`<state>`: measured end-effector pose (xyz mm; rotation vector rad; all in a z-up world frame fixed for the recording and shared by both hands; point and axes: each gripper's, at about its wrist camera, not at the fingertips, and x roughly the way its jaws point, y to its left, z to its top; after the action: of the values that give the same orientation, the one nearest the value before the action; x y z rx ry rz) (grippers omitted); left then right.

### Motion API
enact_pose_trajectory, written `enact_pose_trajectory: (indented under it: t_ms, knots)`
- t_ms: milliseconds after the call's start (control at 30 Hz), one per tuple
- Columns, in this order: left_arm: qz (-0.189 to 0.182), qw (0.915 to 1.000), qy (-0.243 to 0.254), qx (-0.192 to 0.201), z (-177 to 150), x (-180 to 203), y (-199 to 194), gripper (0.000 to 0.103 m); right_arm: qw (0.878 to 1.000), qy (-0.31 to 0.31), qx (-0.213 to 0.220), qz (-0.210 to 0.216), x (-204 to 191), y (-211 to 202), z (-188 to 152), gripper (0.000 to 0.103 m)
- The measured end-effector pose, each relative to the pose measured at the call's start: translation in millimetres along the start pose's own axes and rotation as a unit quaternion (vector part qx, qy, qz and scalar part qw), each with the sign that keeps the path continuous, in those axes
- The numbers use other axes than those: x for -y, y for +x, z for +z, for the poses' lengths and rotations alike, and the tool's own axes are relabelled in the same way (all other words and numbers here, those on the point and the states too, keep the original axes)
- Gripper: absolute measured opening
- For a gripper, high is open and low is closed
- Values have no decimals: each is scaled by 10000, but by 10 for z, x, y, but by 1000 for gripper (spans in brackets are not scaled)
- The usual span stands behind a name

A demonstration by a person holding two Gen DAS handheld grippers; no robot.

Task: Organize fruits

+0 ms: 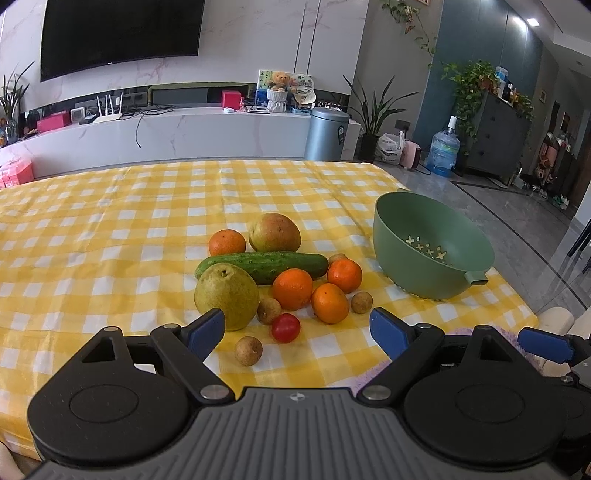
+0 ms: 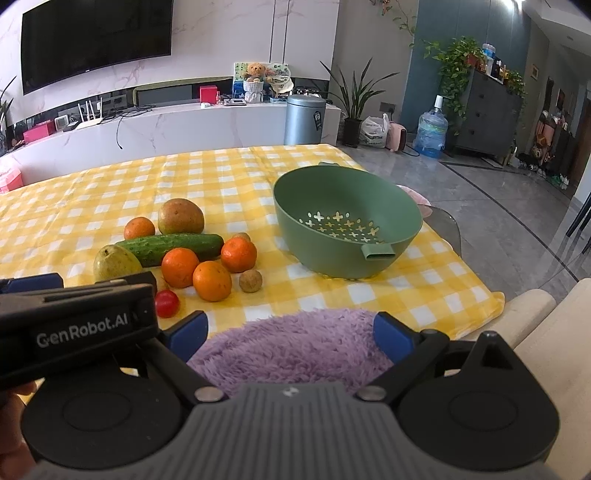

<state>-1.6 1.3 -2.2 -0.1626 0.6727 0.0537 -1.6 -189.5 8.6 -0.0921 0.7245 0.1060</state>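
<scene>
Fruit (image 1: pixel 291 288) lies clustered on a bench draped in yellow checked cloth (image 1: pixel 110 229), beside an empty green colander (image 1: pixel 432 243); left claw (image 1: pixel 297 328) and right claw (image 2: pixel 291 334) hang released, television (image 1: pixel 118 33) behind.

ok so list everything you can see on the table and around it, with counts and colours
colander bowl: 1, green, empty, right side of tablecloth
mandarins: 4, orange, three clustered in front of the cucumber, one behind it
cucumber: 1, dark green, lying across the pile
pear: 1, yellow-green, front left
mango: 1, red-green, at the back
longans: 4, brown, scattered
cherry tomato: 1, red, front
tablecloth: 1, yellow-white check
fluffy cushion: 1, purple, near table edge
bin: 1, grey, behind table
water jug: 1, blue, on floor
left gripper: black, blue pads, open
right gripper: same, open
</scene>
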Motion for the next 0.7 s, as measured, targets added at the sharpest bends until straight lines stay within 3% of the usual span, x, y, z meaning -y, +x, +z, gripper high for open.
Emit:
enact_pose_trajectory:
  t_ms: [700]
  knots:
    - [78,9999,68,-32,6,1,12,103,10000,-27,-22,-24,-8,10,-9,93]
